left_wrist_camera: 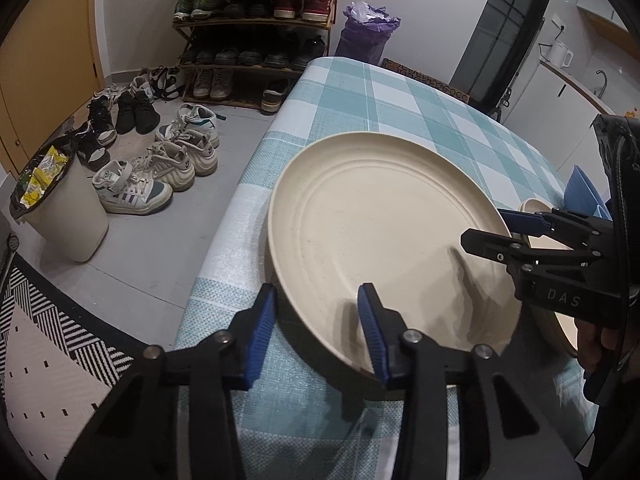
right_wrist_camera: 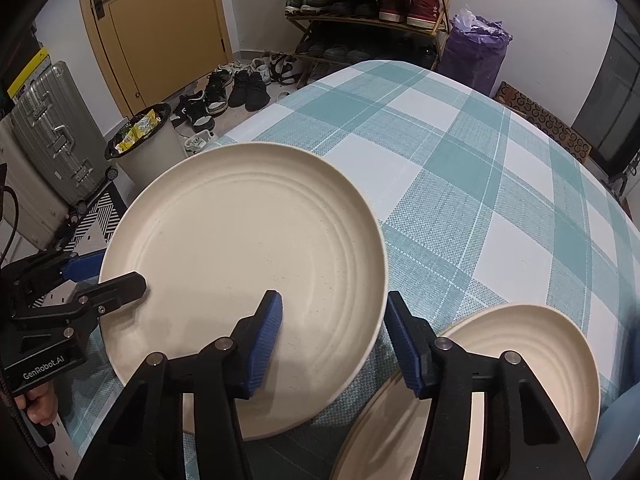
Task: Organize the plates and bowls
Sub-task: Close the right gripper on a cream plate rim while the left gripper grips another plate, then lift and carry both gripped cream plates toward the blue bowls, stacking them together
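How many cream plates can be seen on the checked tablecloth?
2. The large cream plate lies between both grippers, each with open fingers astride its rim. A second cream plate lies to its right, partly hidden by the right gripper; more may be hidden.

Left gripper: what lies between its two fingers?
The left wrist view shows it: the near rim of the large cream plate passes between the open fingers of the left gripper, with a strip of checked tablecloth.
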The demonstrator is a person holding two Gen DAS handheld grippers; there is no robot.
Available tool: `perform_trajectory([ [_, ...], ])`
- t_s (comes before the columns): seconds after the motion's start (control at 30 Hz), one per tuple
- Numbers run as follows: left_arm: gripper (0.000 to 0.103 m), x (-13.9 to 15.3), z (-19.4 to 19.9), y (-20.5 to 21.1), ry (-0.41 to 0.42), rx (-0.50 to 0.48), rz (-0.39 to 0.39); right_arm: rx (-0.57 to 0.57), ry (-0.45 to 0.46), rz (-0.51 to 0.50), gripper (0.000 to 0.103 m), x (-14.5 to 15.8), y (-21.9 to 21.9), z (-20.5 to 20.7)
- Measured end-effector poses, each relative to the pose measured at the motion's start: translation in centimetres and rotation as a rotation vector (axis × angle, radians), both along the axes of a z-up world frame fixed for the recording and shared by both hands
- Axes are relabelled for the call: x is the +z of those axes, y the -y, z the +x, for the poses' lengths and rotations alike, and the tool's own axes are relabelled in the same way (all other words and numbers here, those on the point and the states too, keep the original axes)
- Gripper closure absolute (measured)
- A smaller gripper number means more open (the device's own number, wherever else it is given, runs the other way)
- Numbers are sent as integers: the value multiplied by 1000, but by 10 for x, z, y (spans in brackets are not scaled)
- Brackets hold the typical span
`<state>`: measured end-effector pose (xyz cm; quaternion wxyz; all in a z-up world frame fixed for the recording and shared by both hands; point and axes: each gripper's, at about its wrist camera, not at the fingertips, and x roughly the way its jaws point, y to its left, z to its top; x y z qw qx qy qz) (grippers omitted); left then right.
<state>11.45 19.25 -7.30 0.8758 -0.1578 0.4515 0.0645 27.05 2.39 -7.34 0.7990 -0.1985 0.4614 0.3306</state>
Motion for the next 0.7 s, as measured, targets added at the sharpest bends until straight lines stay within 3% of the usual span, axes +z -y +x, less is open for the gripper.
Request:
perform_trajectory([
  [0.33,72,0,-1,1,-5,9,5,-18,19,-1,67,2,7,0],
  [0.7,78,1,-7,-1,-4,23,19,-31,38,-6,78,2,9,-1],
])
